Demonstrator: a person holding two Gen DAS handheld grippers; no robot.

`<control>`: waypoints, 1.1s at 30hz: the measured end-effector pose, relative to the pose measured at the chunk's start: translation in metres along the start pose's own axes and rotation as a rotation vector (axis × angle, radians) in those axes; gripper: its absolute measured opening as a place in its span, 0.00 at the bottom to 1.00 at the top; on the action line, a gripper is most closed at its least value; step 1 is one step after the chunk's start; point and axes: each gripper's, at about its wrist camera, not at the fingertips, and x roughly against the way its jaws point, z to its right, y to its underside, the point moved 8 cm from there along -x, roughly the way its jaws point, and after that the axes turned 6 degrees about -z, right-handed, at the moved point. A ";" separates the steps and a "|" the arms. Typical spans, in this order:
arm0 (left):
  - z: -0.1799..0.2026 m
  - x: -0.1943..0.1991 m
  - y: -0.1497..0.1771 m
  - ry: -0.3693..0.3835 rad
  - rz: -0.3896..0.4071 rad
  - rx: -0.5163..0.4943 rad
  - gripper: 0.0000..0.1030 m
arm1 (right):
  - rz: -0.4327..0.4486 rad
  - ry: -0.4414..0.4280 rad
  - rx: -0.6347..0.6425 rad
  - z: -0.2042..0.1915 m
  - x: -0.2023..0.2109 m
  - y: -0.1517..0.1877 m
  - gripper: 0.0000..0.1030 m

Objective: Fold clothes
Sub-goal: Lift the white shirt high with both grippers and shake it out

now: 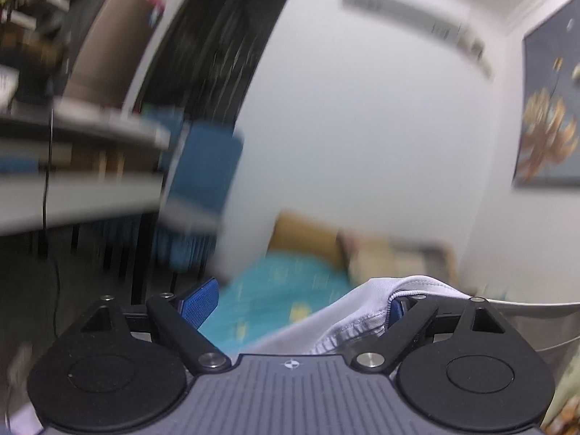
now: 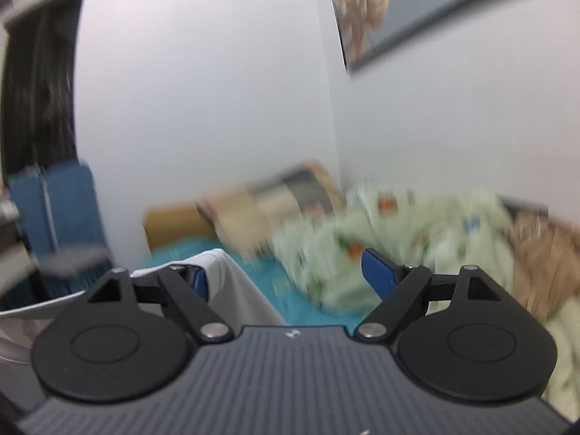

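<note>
Both views badly motion-blurred; room detail smeared. Pale grey garment (image 1: pixel 362 315) cut off at frame edges, kind of clothing unclear; it drapes over inner fingers of both claws, above teal bedsheet (image 1: pixel 275 290). Left gripper (image 1: pixel 301 304) jaws spread wide, right blue pad half buried under fabric, nothing pinched. Right gripper (image 2: pixel 290 277) likewise wide open, garment (image 2: pixel 232 282) lying against its left pad, not clamped. Green printed quilt (image 2: pixel 417 232) bunched beyond, beside cardboard boxes (image 2: pixel 253 210).
</note>
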 end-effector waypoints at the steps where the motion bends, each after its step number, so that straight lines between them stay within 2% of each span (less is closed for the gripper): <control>1: 0.006 0.017 -0.026 0.012 0.047 -0.007 0.89 | 0.038 -0.012 0.002 -0.003 0.015 -0.024 0.81; 7: 0.042 0.120 -0.180 0.081 0.331 -0.049 0.92 | 0.219 -0.121 -0.100 -0.004 0.118 -0.154 0.81; 9: 0.053 0.152 -0.220 0.098 0.384 -0.060 0.93 | 0.274 -0.140 -0.104 -0.006 0.151 -0.189 0.81; 12: 0.066 0.194 -0.268 0.123 0.418 -0.051 0.94 | 0.336 -0.170 -0.106 -0.009 0.195 -0.234 0.81; 15: 0.079 0.221 -0.298 0.143 0.437 -0.050 0.97 | 0.382 -0.174 -0.105 -0.010 0.226 -0.267 0.82; 17: 0.085 0.226 -0.311 0.146 0.443 -0.064 0.98 | 0.401 -0.156 -0.087 -0.012 0.235 -0.281 0.83; 19: 0.089 0.215 -0.317 0.143 0.423 -0.068 0.98 | 0.387 -0.149 -0.073 -0.015 0.225 -0.286 0.83; 22: 0.084 0.145 -0.307 0.125 0.337 -0.073 0.98 | 0.326 -0.144 -0.045 -0.022 0.174 -0.281 0.83; 25: 0.078 0.051 -0.278 0.099 0.216 -0.075 0.98 | 0.229 -0.133 -0.008 -0.040 0.100 -0.258 0.83; 27: 0.077 -0.019 -0.249 0.091 0.135 -0.082 0.98 | 0.159 -0.111 0.019 -0.051 0.040 -0.234 0.83; 31: 0.087 -0.156 -0.189 0.033 0.077 -0.216 0.98 | 0.048 -0.046 0.053 -0.066 -0.093 -0.182 0.82; 33: 0.086 -0.231 -0.157 0.006 0.013 -0.252 0.98 | -0.011 -0.024 0.050 -0.069 -0.165 -0.153 0.82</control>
